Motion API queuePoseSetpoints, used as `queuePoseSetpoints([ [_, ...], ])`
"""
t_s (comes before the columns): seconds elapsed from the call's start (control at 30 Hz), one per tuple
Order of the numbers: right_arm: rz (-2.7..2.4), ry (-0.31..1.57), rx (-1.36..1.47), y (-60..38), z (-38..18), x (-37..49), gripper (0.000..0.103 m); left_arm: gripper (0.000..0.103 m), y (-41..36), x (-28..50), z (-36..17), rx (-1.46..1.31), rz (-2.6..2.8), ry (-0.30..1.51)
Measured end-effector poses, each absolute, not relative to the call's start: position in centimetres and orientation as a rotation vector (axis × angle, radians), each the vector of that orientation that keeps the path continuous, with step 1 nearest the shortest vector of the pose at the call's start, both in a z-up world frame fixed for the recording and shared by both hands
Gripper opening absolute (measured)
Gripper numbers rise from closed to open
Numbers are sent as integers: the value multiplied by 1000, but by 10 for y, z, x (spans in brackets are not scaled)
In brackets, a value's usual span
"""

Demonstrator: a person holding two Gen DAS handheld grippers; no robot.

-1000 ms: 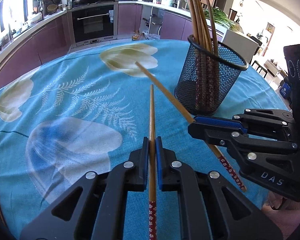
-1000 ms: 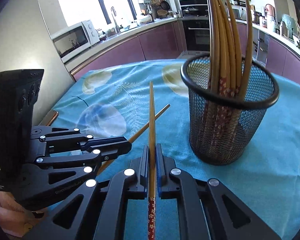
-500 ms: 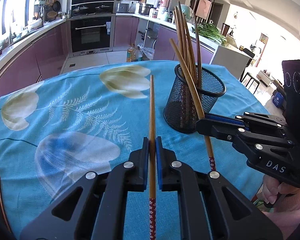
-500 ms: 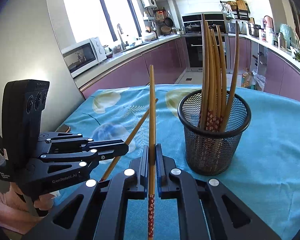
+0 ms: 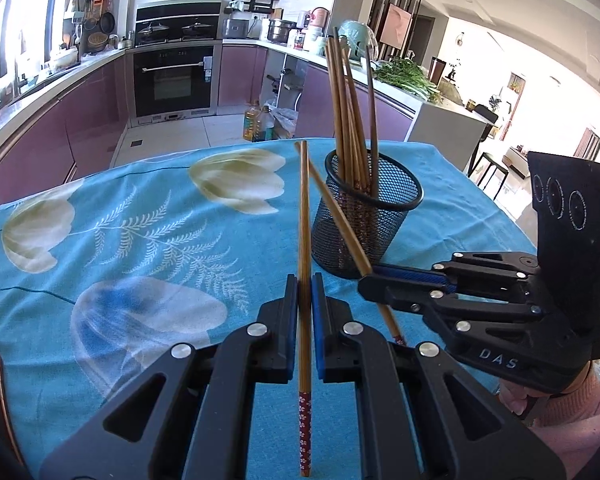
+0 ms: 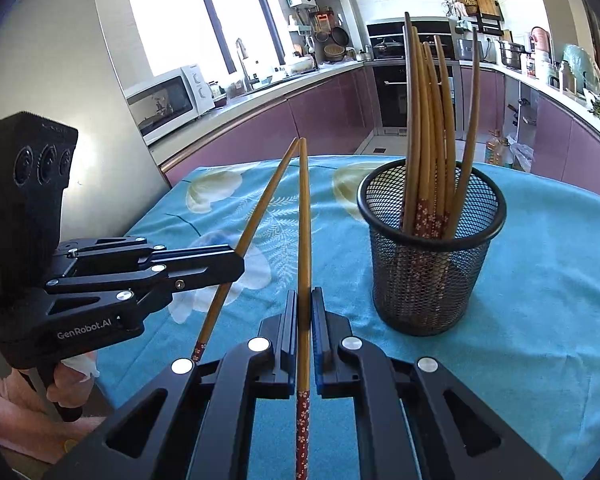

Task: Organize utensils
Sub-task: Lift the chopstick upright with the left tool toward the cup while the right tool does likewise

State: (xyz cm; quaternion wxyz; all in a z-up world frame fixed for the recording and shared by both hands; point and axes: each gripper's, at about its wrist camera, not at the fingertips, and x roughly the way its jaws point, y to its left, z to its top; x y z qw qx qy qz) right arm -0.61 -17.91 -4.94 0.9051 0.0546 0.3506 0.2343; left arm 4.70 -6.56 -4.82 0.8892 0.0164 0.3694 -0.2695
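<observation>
Your left gripper (image 5: 304,294) and right gripper (image 6: 304,308) each clench one chopstick (image 5: 304,216), tips apparently crossing above the bench (image 5: 140,220) beside the mesh holder (image 6: 430,264).

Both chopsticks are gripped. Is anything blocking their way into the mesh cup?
Nothing visible on the tablecloth between them. The mesh cup already holds a bundle of chopsticks leaning left of centre; its right side looks freer.
</observation>
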Motion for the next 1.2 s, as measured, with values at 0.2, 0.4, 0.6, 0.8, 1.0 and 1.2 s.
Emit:
queuePoseSetpoints([
  [0.2,507,686,111,-178,-43,-11,6,8,-70,45,-49,43,-582,776],
  [0.4,519,669,120,-180,-40,-14,6,8,-75,47,-53,56,-595,793],
  [0.6,514,665,122,-186,-39,-14,6,7,-77,49,-54,55,-592,793],
  [0.8,491,658,129,-189,-37,-12,6,7,-76,49,-49,43,-591,778],
  [1.0,470,637,134,-196,-31,-14,6,7,-76,48,-43,38,-596,763],
  [1.2,458,618,138,-203,-27,-15,6,7,-75,47,-36,29,-606,751],
])
